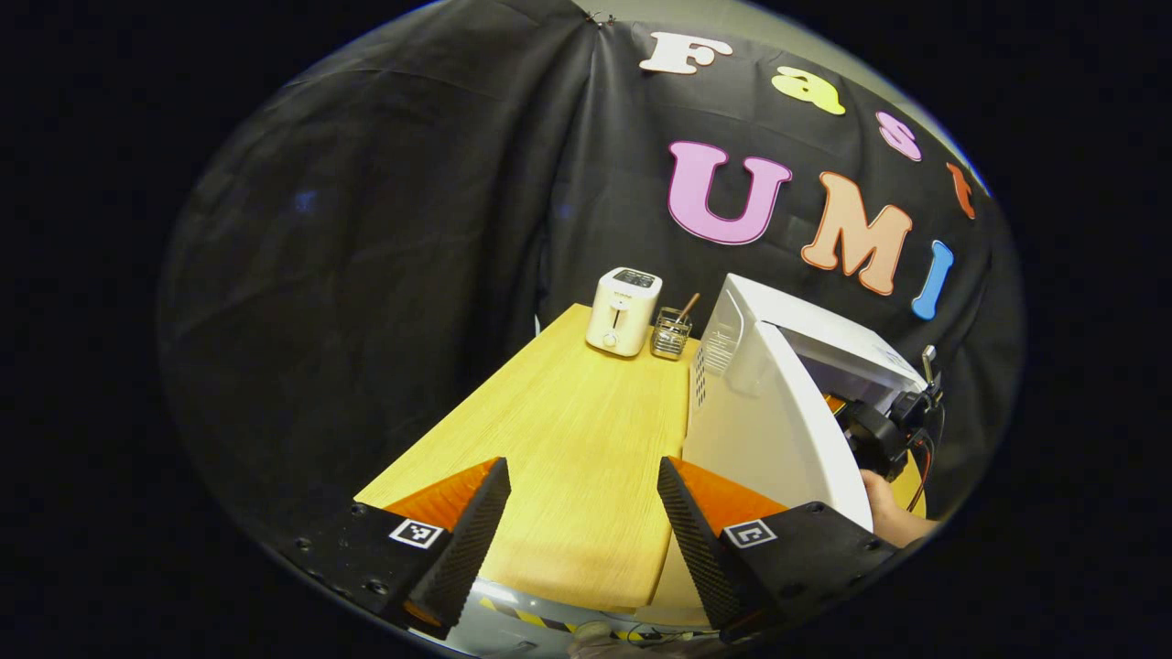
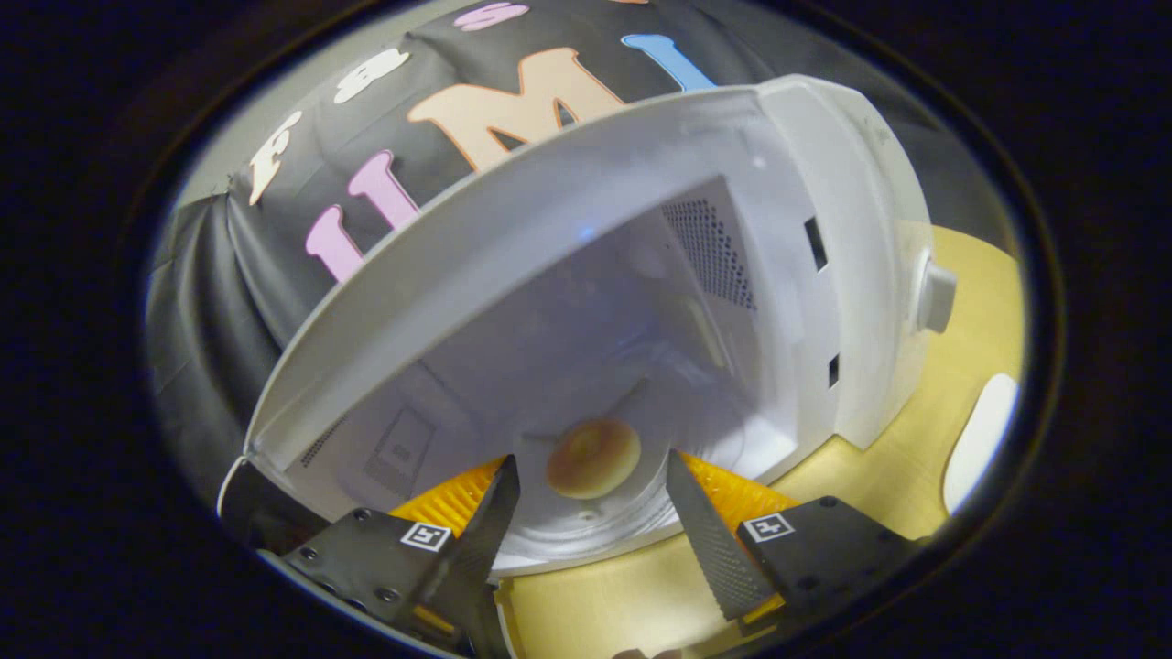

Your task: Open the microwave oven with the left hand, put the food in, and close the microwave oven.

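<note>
Round golden-brown bun (image 2: 593, 457) resting on the glass turntable inside the white microwave oven (image 2: 824, 256), which stands on the right part of the pale wooden table (image 1: 586, 458). Right gripper (image 2: 586, 513) spread wide at the cavity mouth, empty, bun just ahead and untouched. Left gripper (image 1: 583, 522) also wide open, holding nothing, beside the swung-out white door (image 1: 778, 430). Bun probably soft and light. Door likely stiff and light on its hinge: best pushed at the free outer edge.
</note>
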{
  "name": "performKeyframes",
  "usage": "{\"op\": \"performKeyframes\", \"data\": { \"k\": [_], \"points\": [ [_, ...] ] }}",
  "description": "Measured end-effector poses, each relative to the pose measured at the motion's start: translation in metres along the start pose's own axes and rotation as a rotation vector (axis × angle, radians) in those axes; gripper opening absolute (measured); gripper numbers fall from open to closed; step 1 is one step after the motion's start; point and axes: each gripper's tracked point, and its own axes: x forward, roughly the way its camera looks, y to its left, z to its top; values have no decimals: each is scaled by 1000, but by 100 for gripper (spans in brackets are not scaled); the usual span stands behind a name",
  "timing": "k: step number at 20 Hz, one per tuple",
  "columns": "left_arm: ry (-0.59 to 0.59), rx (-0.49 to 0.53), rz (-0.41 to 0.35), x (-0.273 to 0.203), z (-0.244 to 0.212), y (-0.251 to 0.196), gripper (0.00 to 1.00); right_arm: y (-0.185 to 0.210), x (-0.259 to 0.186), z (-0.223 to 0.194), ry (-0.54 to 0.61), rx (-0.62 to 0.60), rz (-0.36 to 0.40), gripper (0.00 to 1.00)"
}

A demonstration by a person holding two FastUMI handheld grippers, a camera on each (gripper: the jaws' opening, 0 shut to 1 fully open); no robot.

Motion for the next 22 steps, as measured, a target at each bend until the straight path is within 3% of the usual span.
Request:
{"op": "performKeyframes", "data": {
  "k": [2, 6, 8, 9, 13, 16, 22],
  "points": [
    [3, 6, -17, -2, -1, -4, 91, -2, -18, 11, -17, -25, 9, 90],
    [11, 42, -26, -4, -6, -6, 67, -4, -53, 32, -41, -67, 27, 90],
    [20, 78, -17, -5, -8, -4, 48, -4, -71, 39, -36, -124, 45, 90],
    [30, 98, -7, -5, -11, -2, 29, -4, -80, 41, -28, -159, 51, 90],
    [35, 141, 46, -12, -11, 6, 4, -7, -122, 55, -17, -289, 77, 90],
    [42, 127, 53, -17, -16, 4, 1, -7, -153, 73, -32, -384, 93, 90],
    [107, 152, -18, -31, -44, -18, 1, -12, -213, 118, -95, -490, 99, 91]
  ]
}}
